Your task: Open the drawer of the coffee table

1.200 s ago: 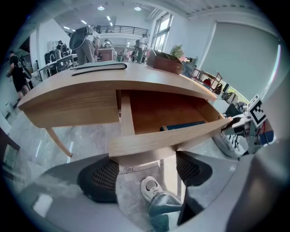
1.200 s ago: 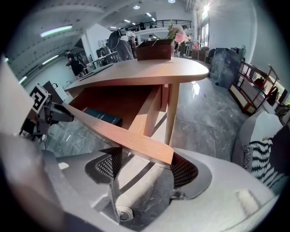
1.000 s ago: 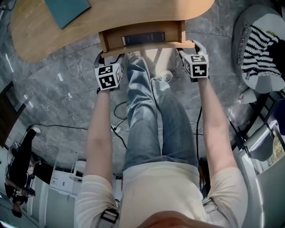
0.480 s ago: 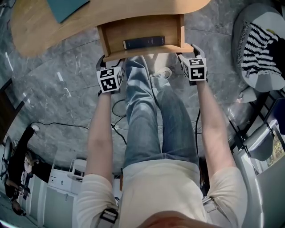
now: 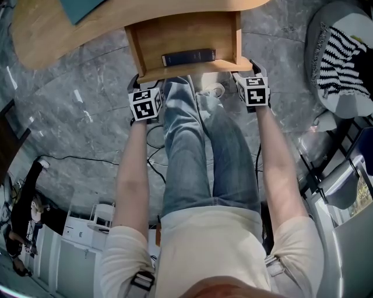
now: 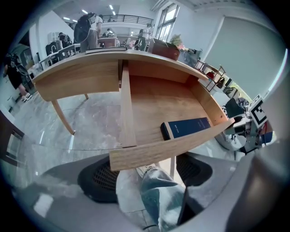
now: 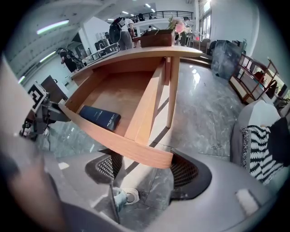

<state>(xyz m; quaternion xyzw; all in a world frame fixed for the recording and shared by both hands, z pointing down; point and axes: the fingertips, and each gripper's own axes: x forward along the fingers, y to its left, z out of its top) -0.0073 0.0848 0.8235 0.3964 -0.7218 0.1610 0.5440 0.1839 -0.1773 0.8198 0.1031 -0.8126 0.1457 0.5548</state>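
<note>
The wooden coffee table (image 5: 70,41) has its drawer (image 5: 192,71) pulled well out, and a dark blue book (image 5: 188,56) lies inside near the front panel. My left gripper (image 5: 136,82) sits at the left end of the drawer front (image 6: 172,147), open, and the panel runs across above its wide-apart pads (image 6: 102,181). My right gripper (image 5: 245,65) is at the right end of the drawer front (image 7: 122,147), also open, its pads (image 7: 183,170) spread below the panel. The same book (image 6: 186,128) (image 7: 99,118) shows in both gripper views.
The person's jeans-clad legs (image 5: 192,145) and a shoe (image 5: 214,91) are under the drawer. A black-and-white striped cushion (image 5: 341,64) lies on the right. Cables (image 5: 152,142) trail over the marble floor. A teal item (image 5: 81,7) rests on the tabletop. A table leg (image 7: 173,90) stands beside the drawer.
The drawer has slid further out of the table toward the person. Both grippers have come back with its front panel, and more of the drawer's inside shows.
</note>
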